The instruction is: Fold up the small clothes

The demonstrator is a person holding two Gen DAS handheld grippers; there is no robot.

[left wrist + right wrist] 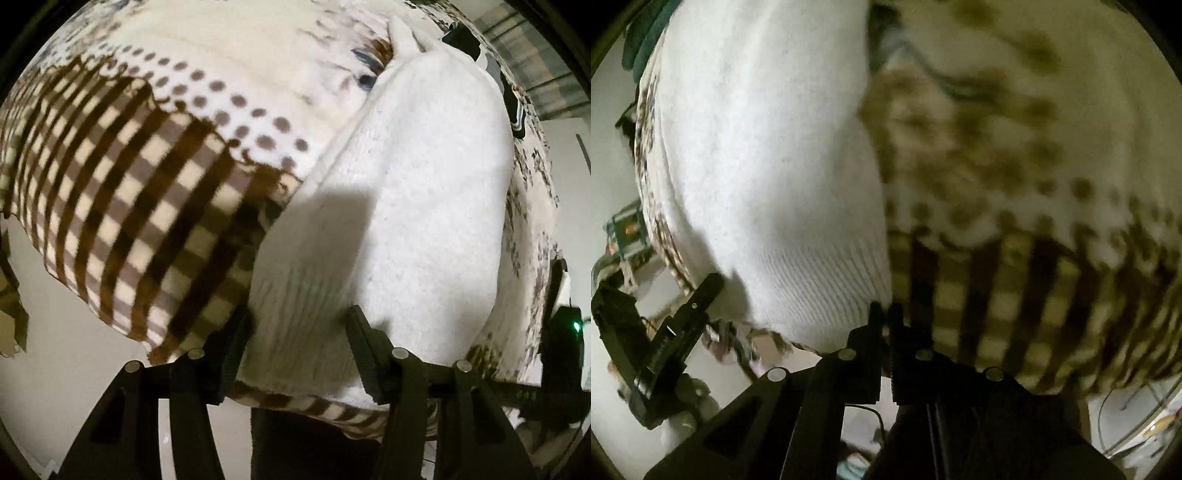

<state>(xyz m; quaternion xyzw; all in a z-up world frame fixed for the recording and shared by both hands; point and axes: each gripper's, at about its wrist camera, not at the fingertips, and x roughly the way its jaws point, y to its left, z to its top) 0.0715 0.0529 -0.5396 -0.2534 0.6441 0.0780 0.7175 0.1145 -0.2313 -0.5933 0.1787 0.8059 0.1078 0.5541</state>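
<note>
Left gripper (301,332): jaws wide apart around the white garment's (406,192) ribbed hem; right gripper (886,321): jaws pinched on its 6 o'clock edge.

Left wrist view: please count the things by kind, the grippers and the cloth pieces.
Grippers: 2, the left gripper and the right gripper at the right edge
White knitted garment: 1
Brown checked and dotted blanket: 1
Total: 4
</note>
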